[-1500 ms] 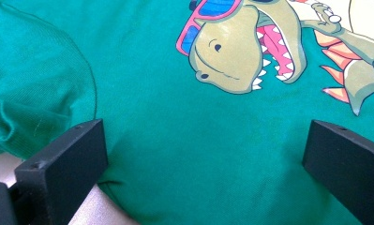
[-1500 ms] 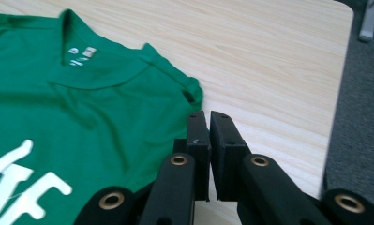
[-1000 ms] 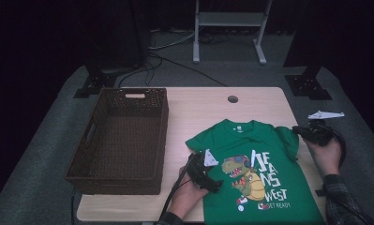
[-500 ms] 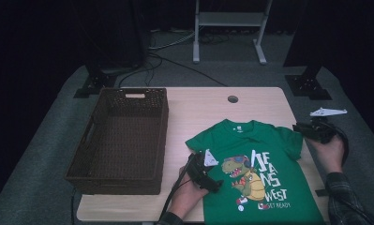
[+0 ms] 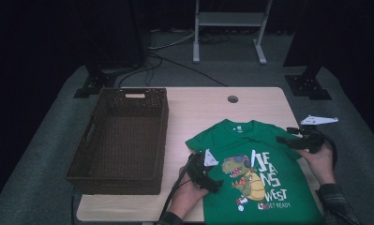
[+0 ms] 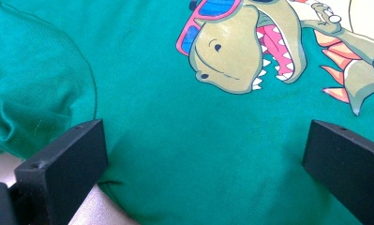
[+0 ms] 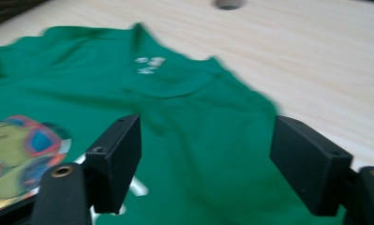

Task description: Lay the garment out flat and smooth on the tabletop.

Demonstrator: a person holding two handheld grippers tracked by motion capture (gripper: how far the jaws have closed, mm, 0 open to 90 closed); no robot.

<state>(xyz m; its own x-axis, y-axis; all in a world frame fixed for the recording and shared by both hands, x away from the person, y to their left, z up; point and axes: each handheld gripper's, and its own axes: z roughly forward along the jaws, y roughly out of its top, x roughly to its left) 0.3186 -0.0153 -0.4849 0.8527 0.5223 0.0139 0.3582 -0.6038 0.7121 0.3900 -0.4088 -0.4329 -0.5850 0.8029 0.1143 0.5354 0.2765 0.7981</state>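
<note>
While the table (image 5: 250, 101) carries everything, I read the scene from largest to smallest. The basket (image 5: 121, 136) sits at the table's left, well apart from the work. The shirt (image 5: 255, 154), green with a dinosaur print, lies face up and flat on the table's near right part, collar away from me. I judge it light, soft and limp: it will drape and fold wherever lifted, so a hem, sleeve edge or shoulder seam gives the surest pinch, not the flat chest. My left gripper (image 5: 207, 174) rests over the shirt's left side edge, jaws spread wide with cloth below them and none pinched. My right gripper (image 5: 295, 139), at the right sleeve, has just been opening; its jaws stand apart above the shoulder cloth, gripping nothing.
</note>
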